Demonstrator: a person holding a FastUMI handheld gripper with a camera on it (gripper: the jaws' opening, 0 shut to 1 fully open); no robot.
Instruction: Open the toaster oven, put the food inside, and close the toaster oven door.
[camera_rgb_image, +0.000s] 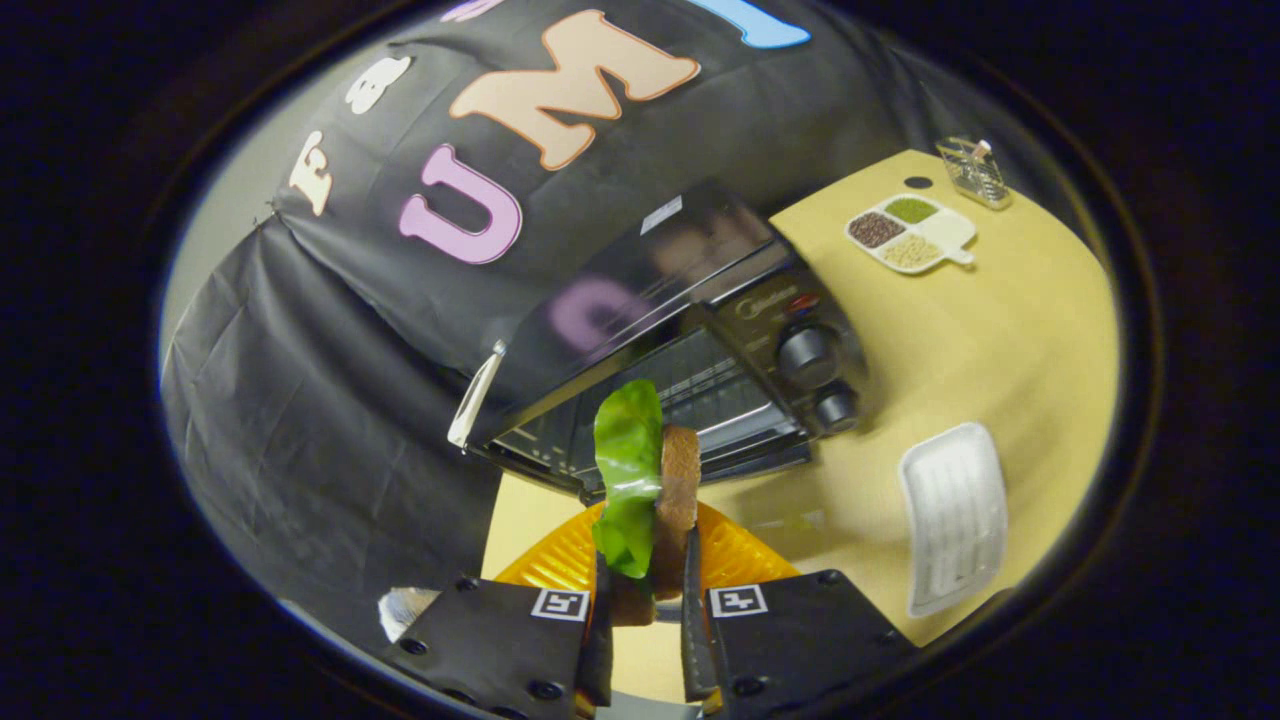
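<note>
So the tool (645, 590) is clamped on the food right now, a toy sandwich piece with a green lettuce leaf and a brown slice of bread (655, 480), both fingers (600, 640) pressing it from either side. It's held up off the yellowish wooden surface (1000, 330), standing on edge, which I'd guess is so it can slide in flat-ish through the oven mouth without dragging on anything.

The black toaster oven with two round knobs (690, 340) sits just beyond the food. The view is tilted so it's hard to be sure, but the door looks dropped open, with the wire rack showing inside. If that's right, step one is done and we're mid-carry on step two.

Right under the food there's an orange ribbed plastic plate (740, 560), probably where the food was sitting. Off to the side of the oven is a white ribbed rectangular tray (955, 515), and further back a white divided dish with beans and grains (910, 232) plus a small clear container (975, 170). None of those are in the path. The only thing I'd watch is the floppy lettuce catching on the door edge or rack going in.
</note>
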